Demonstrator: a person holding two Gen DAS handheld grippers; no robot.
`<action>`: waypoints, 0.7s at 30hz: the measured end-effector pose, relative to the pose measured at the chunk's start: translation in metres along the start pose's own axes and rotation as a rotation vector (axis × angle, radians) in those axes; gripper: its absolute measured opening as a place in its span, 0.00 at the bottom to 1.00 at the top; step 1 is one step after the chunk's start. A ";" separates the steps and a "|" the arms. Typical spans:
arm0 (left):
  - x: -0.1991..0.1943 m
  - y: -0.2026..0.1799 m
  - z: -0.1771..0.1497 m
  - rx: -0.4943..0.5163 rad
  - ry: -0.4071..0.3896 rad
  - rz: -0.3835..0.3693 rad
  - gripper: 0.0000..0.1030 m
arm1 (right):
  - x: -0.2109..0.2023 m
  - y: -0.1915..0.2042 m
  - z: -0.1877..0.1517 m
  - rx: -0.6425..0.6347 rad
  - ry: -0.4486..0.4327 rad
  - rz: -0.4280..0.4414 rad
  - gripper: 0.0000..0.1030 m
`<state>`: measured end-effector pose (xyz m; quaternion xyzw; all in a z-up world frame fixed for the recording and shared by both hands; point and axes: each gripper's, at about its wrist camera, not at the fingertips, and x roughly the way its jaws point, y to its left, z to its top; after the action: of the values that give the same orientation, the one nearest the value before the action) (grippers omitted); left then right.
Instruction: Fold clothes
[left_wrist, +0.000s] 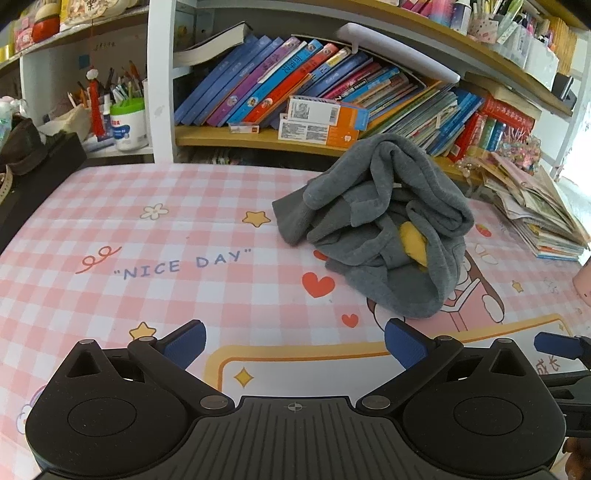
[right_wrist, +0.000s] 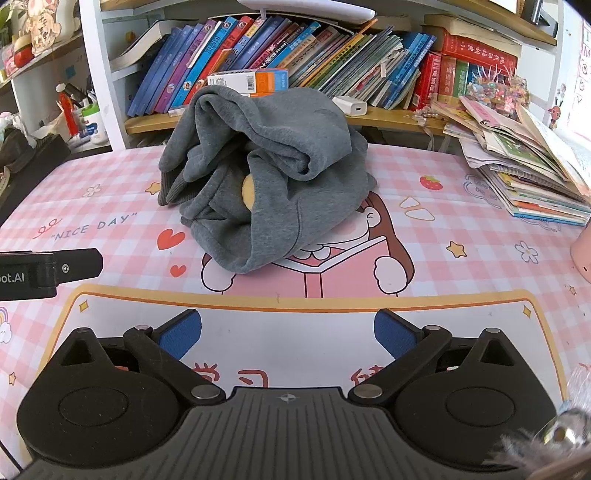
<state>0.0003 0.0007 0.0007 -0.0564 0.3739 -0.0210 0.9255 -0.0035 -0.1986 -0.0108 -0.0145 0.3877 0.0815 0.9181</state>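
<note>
Left gripper (left_wrist: 294, 345), right gripper (right_wrist: 288, 334) agape, empty; crumpled grey garment (right_wrist: 266, 173) ahead (book stack (right_wrist: 532, 177) beside).

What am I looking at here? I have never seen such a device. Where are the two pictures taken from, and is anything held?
A person holds one hand-held tool in each hand. Each tool carries a camera looking forward along its two blue-padded fingers. One picture comes from the left tool, the other from the right tool. Both tools are open and hold nothing. Ahead, a crumpled grey sweatshirt with a yellow patch lies unfolded on the pink checked table cover. Behind stands a shelf of books; a stack of booklets lies at the right.
</note>
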 end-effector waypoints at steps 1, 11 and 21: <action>0.000 0.000 0.001 -0.001 0.003 0.001 1.00 | 0.000 0.000 0.000 0.000 0.000 -0.001 0.98; 0.002 0.001 0.005 -0.001 0.022 0.003 1.00 | 0.002 0.000 0.003 0.000 0.000 -0.004 0.98; 0.003 0.002 0.008 0.002 0.015 0.004 1.00 | 0.003 0.000 0.006 -0.001 -0.007 0.003 0.98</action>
<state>0.0079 0.0033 0.0037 -0.0547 0.3809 -0.0199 0.9228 0.0027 -0.1976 -0.0091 -0.0141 0.3843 0.0828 0.9194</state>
